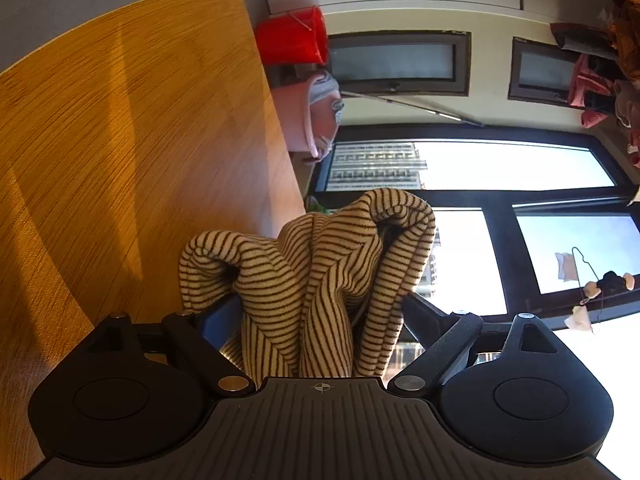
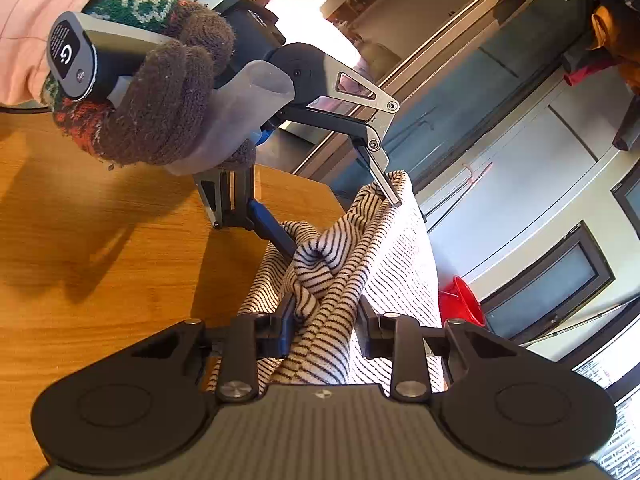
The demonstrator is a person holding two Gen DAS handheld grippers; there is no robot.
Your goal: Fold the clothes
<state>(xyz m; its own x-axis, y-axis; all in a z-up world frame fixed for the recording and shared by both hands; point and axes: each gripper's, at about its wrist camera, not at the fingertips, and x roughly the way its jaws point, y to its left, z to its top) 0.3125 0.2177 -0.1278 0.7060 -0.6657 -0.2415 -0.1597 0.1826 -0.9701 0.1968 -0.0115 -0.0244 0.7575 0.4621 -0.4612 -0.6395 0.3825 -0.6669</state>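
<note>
Right gripper [image 2: 326,316]: fingers [image 2: 282,320] drawn close together, pads pressing from both sides on a bunched fold of the cream knit garment with thin dark stripes [image 2: 320,276]. Cloth runs between the fingers, back toward the camera and forward away from the tips.

Left gripper [image 1: 316,308]: fingers [image 1: 424,312] spread wide. Same striped garment [image 1: 304,280] fills the gap between them in thick rolled folds and drapes over the left finger, mostly hiding it. Right finger appears clear of the cloth; whether the hidden left pad presses it cannot be told. No clamp visible.

Seen from the right wrist camera, the left gripper [image 2: 340,228] sits just ahead of the right fingers, one finger on each side of the garment's far end, the upper tip touching the cloth edge. A hand in a brown knitted glove with green, white and red patterned cuff [image 2: 160,100] holds its handle; pink sleeve [image 2: 48,8] behind the cuff.

Garment hangs between the two grippers, at the edge of the orange-brown wood-grain desk [image 1: 140,140], which lies left of both finger pairs.

Beyond the desk: red plastic bucket [image 1: 294,38], dark-framed windows [image 1: 460,164].
</note>
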